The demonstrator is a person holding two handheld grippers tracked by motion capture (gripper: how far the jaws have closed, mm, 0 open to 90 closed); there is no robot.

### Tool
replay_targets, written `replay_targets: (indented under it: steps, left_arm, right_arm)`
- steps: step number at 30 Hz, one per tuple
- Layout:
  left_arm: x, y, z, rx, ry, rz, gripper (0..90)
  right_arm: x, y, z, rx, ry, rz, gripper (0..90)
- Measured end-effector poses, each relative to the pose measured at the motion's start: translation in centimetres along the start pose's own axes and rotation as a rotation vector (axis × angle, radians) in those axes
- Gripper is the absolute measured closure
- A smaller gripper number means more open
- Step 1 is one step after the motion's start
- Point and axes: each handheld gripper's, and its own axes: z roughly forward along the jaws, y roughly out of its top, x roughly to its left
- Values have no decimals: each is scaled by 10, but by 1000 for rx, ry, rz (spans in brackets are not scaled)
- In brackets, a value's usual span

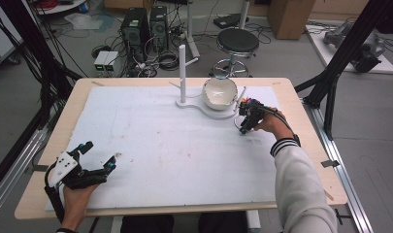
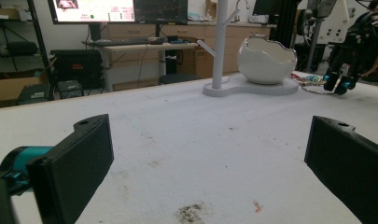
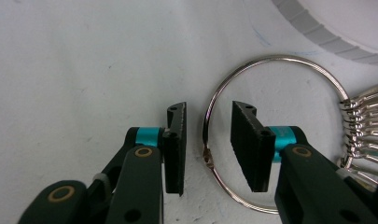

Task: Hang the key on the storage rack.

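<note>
Jaws of my right gripper (image 3: 207, 147) stand narrowly apart astride the wire of the key ring (image 3: 270, 133), pads not yet pressing, beside the white stand base (image 3: 336, 28); my left gripper (image 2: 210, 163) gapes wide over bare tabletop (image 2: 186, 140); no legible writing.

Black tool (image 3: 207, 149), teal collars, brass rivets

table (image 1: 48, 145) | white mat (image 1: 160, 141) on top | white stand base (image 1: 204, 104), key ring (image 3: 270, 130) on mat
</note>
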Motion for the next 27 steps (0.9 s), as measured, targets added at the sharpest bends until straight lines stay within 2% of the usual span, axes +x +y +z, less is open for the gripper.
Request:
replay_targets:
  steps: [5, 9, 21, 22, 27]
  left_arm:
    - [0, 0, 0, 0, 1, 0, 17]
    - [0, 0, 0, 0, 0, 0, 17]
    - [0, 0, 0, 2, -2, 1, 17]
    - [0, 0, 0, 2, -1, 2, 17]
    - [0, 0, 0, 2, -1, 1, 17]
  right_arm:
    - [0, 0, 1, 12, -3, 9, 696]
    - [0, 1, 2, 14, -4, -3, 712]
    - [0, 2, 3, 27, 7, -10, 821]
    - [0, 1, 2, 27, 5, 4, 851]
    - [1, 1, 2, 33, 2, 9, 853]
